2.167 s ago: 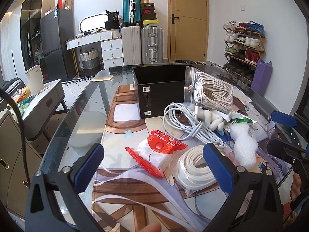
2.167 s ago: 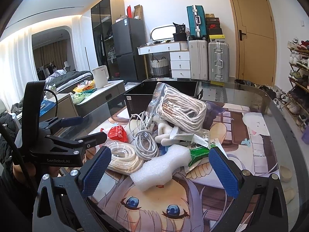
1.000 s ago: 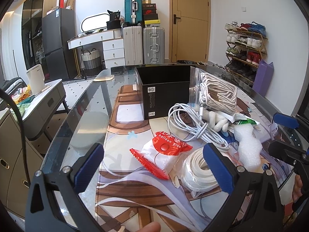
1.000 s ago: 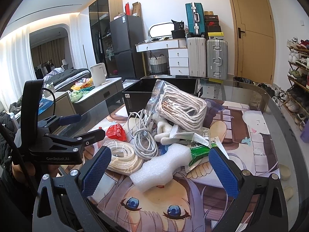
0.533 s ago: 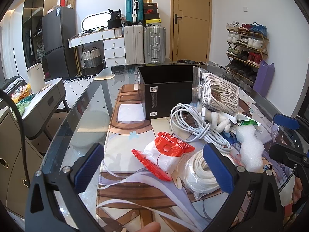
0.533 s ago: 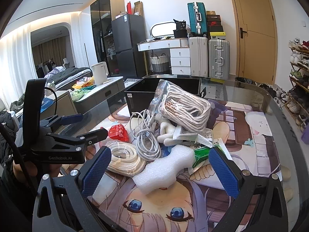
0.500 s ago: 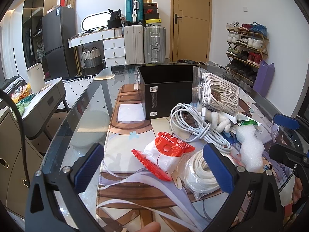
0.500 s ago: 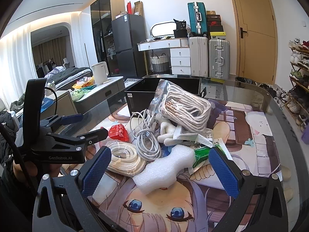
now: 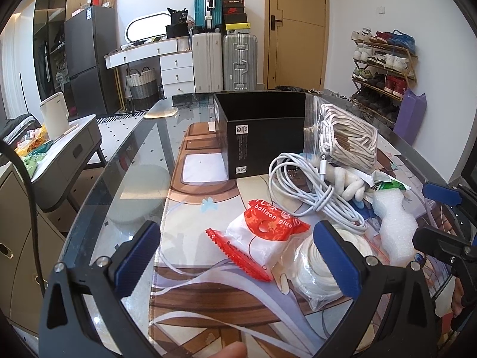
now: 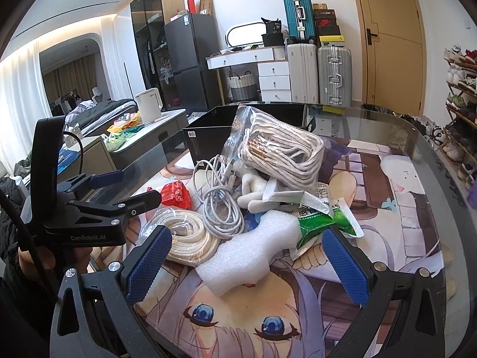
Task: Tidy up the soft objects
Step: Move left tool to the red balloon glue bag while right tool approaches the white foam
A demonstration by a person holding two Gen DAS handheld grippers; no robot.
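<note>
Step in hand, by my read: start of sorting, nothing picked yet. Both grippers hover w/ fingers spread wide, grasping nothing. Left gripper [image 9: 238, 256] frames the red pack; right gripper [image 10: 247, 256] frames the foam piece.

Largest to smallest, counted:
- 1 glass-topped surface [image 9: 125, 173] w/ printed cartoon mat, under everything.
- 1 open black rectangular box [image 9: 259, 137], beyond both finger pairs, far side of pile; likely the bin for the soft stuff.
- 1 clear zip bag of coiled beige rope [image 10: 283, 155], leaning on box, ahead of right fingers.
- 1 bagged coil of cream tubing [image 10: 184, 238], just inside right gripper's left finger.
- 1 loose white charging cable bundle [image 9: 316, 197], ahead of left gripper's right finger.
- 1 white waisted foam block [image 10: 241, 256], between right fingers.
- 1 red-and-white balloon glue pack [image 9: 265, 238], between left fingers.
- 1 small white plush toy [image 10: 253, 191], partly buried.
- 1 green-and-white sachet [image 10: 325, 223], touching foam.

Next move calls for: lower right fingers round foam waist, close gently (it'll crush), lift, carry to box.
</note>
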